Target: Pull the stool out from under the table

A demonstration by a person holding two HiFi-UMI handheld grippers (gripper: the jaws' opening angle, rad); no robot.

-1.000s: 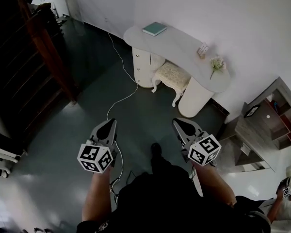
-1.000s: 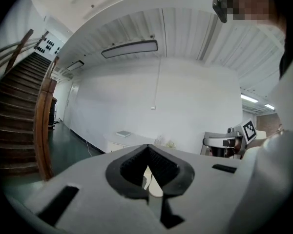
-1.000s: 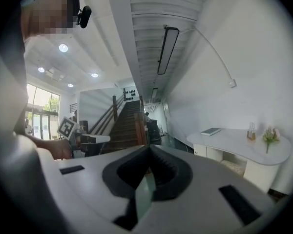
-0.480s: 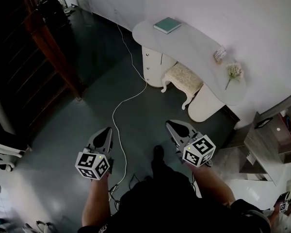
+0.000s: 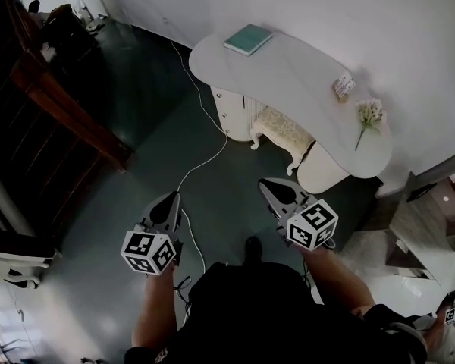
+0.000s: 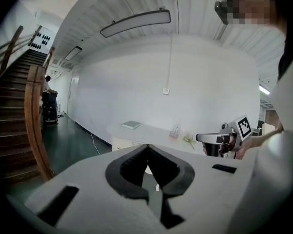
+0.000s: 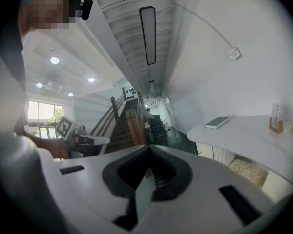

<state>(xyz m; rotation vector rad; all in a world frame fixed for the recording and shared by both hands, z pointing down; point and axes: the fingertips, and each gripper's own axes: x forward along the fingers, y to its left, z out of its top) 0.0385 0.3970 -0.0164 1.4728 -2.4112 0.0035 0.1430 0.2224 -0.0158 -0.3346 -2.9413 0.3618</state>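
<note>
A cream stool (image 5: 284, 131) with a patterned cushion and curved legs is tucked under the white curved table (image 5: 288, 82) by the wall. Its cushion also shows at the lower right in the right gripper view (image 7: 246, 170). My left gripper (image 5: 171, 200) hovers over the dark floor, well short of the stool, jaws shut and empty. My right gripper (image 5: 267, 188) is shut and empty too, a little closer to the stool, tips pointing toward the table. In the left gripper view the table (image 6: 146, 130) lies ahead beyond the shut tips.
On the table lie a teal book (image 5: 248, 39), a small card holder (image 5: 341, 86) and a flower sprig (image 5: 368, 115). A white cable (image 5: 205, 139) runs across the floor. A dark wooden staircase (image 5: 38, 120) stands at left, shelving (image 5: 432, 203) at right.
Both grippers and the person have moved forward toward the table; the table and stool sit larger and nearer in the head view. Both jaws stayed shut.
</note>
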